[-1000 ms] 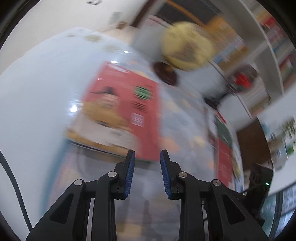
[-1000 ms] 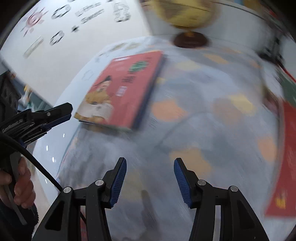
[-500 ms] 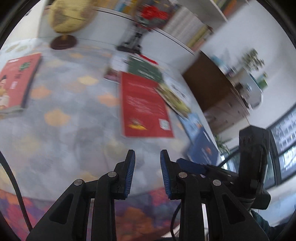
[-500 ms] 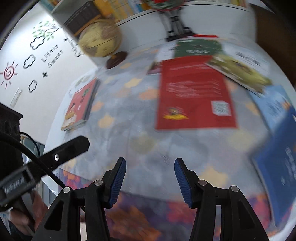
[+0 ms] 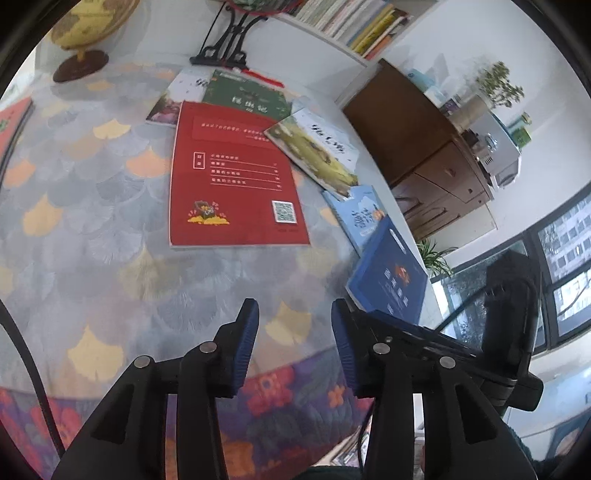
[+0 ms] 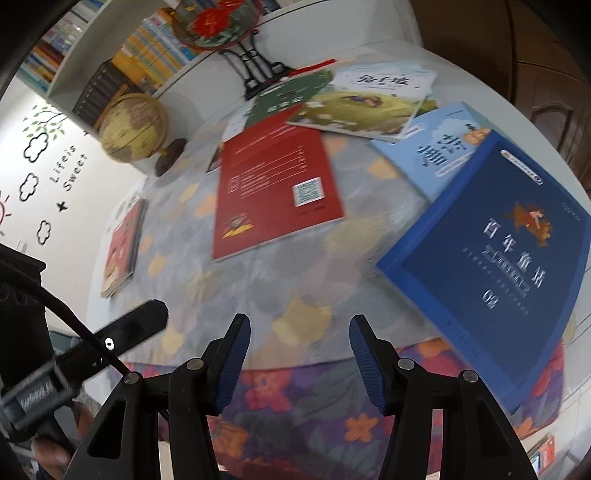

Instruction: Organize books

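Note:
Several books lie scattered on a table covered by a leaf-patterned cloth [image 5: 92, 206]. A large red book [image 5: 232, 177] [image 6: 273, 188] lies back cover up in the middle. Around it are a green book [image 5: 247, 96], a yellow-green picture book [image 5: 314, 147] [image 6: 362, 107], a light blue book [image 5: 362, 218] [image 6: 439, 151] and a dark blue book [image 5: 391, 277] [image 6: 495, 258] at the table's right edge. My left gripper [image 5: 293, 336] hovers over the near cloth, its jaws opening, nothing between them. My right gripper [image 6: 299, 347] is open and empty, left of the dark blue book.
A red-covered book [image 6: 122, 251] lies apart at the far left. A globe [image 6: 135, 129] and a round ornament on a black stand [image 6: 255, 70] sit at the back. Behind are bookshelves [image 5: 354, 22]; a brown cabinet [image 5: 424, 155] is to the right.
Both grippers swept from the red-covered book at the left over to the scattered books at the right. The left jaws have widened. Neither has taken hold of anything.

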